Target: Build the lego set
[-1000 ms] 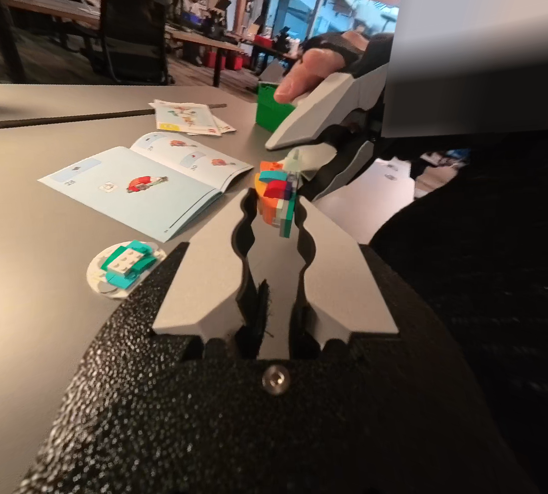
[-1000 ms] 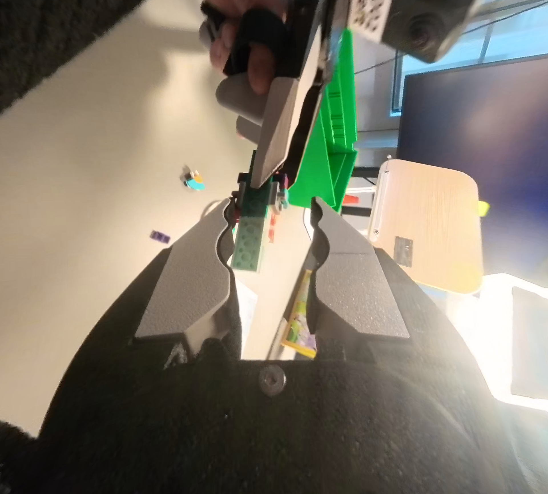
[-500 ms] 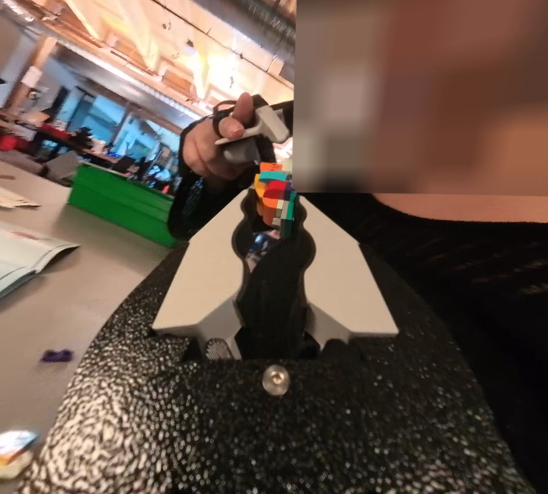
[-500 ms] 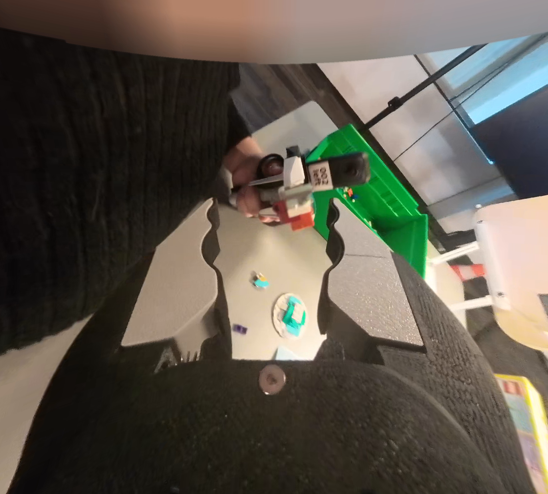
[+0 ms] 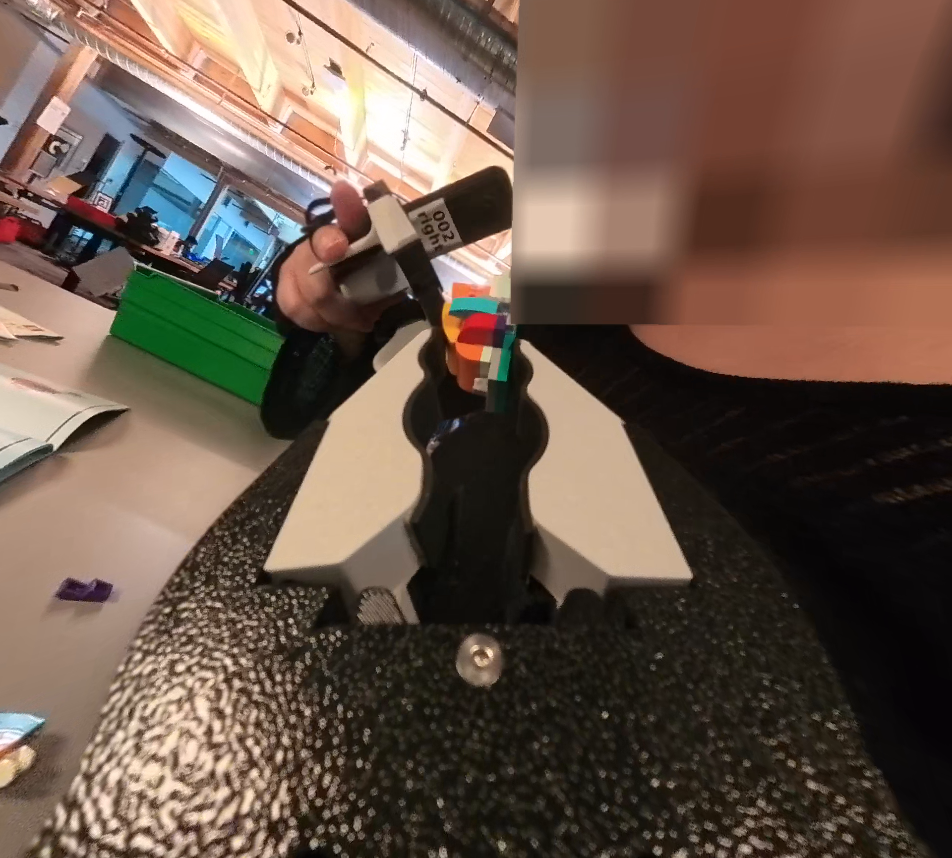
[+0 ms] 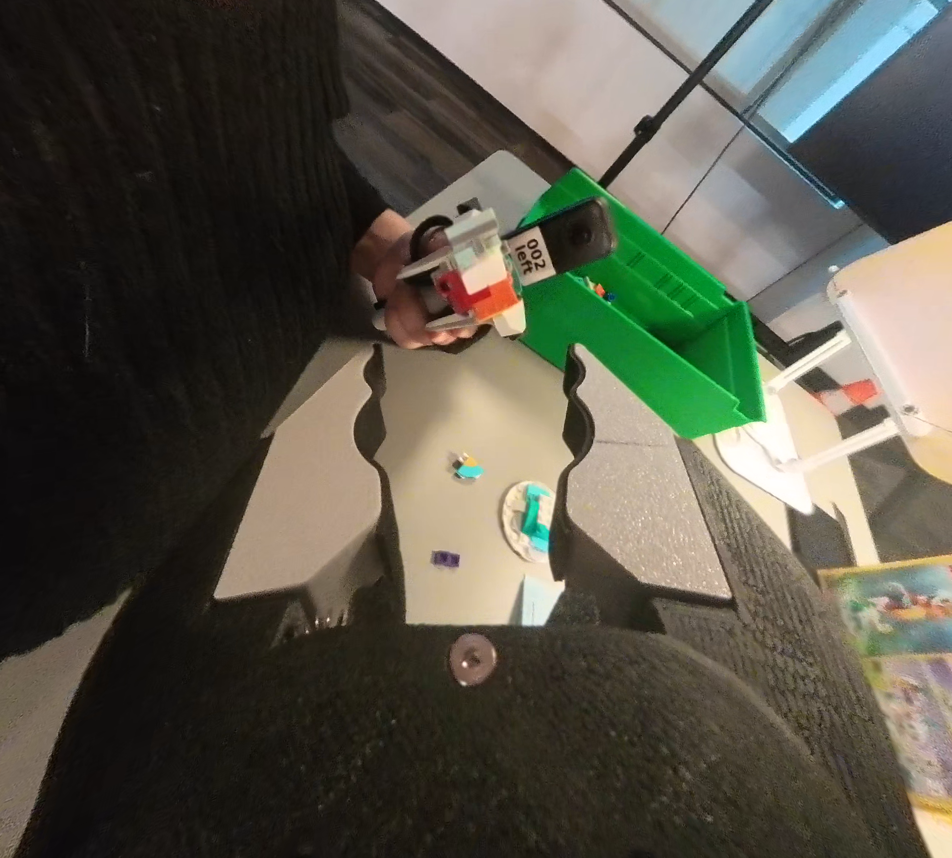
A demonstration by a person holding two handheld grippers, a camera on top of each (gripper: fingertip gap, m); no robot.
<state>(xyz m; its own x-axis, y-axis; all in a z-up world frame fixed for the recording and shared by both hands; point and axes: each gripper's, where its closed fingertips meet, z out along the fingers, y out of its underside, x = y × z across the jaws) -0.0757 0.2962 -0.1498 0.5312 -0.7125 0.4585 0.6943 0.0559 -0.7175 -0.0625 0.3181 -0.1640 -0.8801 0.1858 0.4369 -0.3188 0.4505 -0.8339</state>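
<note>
Small lego assembly [image 5: 476, 344] of orange, red, teal and white bricks, pinched at the tips of the left gripper [image 5: 476, 359] and raised off the table [image 5: 103, 488], close to the person's chest. Right gripper [image 6: 471, 364] spread wide and empty, loose pieces below and ahead of it: teal piece [image 6: 468, 470], purple brick [image 6: 445, 559], white round plate [image 6: 517, 519] with teal parts. Probably an inspection pause before the next brick. Best done by keeping the clamp firm, turning slowly, then lowering onto one loose piece squarely, well clear of the green bin [image 6: 644, 318] beyond.
</note>
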